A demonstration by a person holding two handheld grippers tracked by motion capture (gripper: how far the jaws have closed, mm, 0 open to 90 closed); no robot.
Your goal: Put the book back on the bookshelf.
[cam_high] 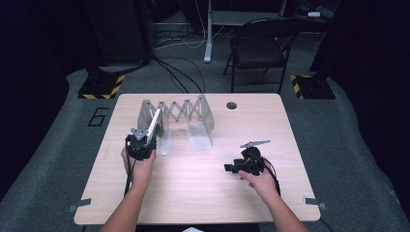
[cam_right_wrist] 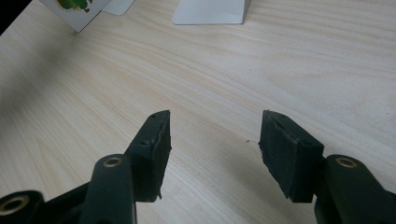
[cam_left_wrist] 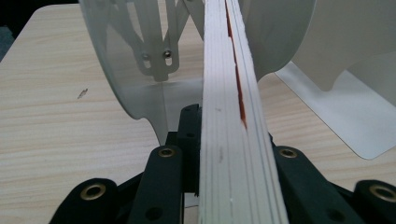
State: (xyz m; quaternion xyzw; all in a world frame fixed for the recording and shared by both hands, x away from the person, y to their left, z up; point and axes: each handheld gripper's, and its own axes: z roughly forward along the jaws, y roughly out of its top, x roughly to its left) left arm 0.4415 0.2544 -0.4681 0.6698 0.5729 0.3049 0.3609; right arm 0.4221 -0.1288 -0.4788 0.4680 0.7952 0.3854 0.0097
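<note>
My left claw [cam_high: 146, 137] is clamped on a thin white book [cam_left_wrist: 233, 116], held at the left end of the rack [cam_high: 176, 113] near the surface's [cam_high: 203, 193] far edge. Right claw [cam_right_wrist: 212, 140] sits part open with nothing in it, toward the near right corner.

Fingers [cam_left_wrist: 187, 140] clamping white book [cam_left_wrist: 233, 140], expandable rack [cam_left_wrist: 140, 46] behind
</note>
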